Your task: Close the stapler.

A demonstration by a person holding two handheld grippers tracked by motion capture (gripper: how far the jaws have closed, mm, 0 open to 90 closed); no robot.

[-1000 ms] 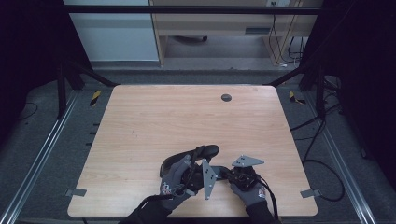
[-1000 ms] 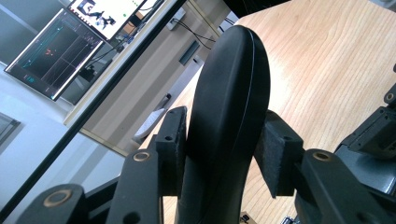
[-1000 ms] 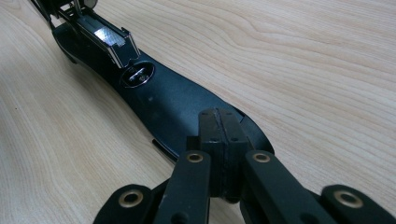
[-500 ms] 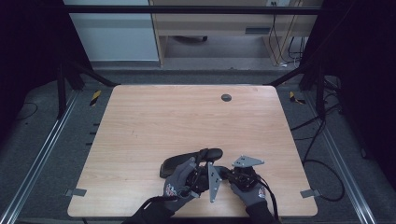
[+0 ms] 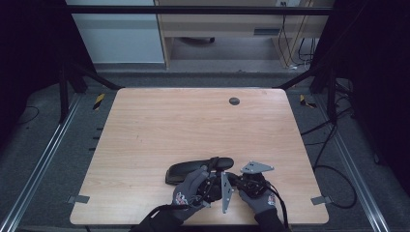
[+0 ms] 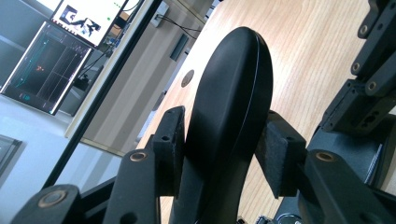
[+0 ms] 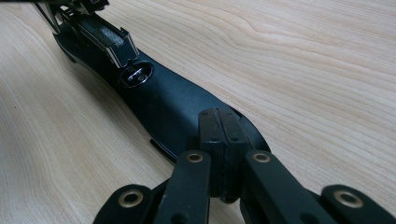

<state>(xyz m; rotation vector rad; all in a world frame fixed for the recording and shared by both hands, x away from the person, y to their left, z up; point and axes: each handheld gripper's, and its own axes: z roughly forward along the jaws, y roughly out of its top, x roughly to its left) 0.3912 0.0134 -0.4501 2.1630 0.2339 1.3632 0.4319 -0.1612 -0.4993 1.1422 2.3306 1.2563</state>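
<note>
A long black glasses case [image 5: 193, 170] lies near the front edge of the wooden table [image 5: 193, 121], slightly right of the middle as the high view has it, its length running across the table with one rounded end reaching toward the right. In the left gripper view the case [image 6: 233, 107] rises as a smooth, dark, rounded shell with a fine seam line along its side, and the left gripper [image 6: 223, 158] is clamped on it: one pad presses each flank of the shell, so the jaws stand partly apart at the width of the case. In the high view that left gripper [image 5: 211, 180] sits at the case's near side, held in a gloved left hand [image 5: 189, 189] whose forearm enters from the bottom edge. The right gripper [image 7: 218, 140] has its two jaws pressed flat together with nothing between them, and its tips rest at or just over the case's [image 7: 173, 107] rounded end; whether they touch it cannot be told. In the right gripper view, the far end of the case carries the left gripper's metal parts. In the high view the right gripper [image 5: 241, 181] sits just right of the left one, under its grey three-cornered plate [image 5: 256, 167], with a cable trailing back. Farther up the tabletop, well apart from the case, a small dark round grommet [image 5: 234, 101] sits near the back edge.
</note>
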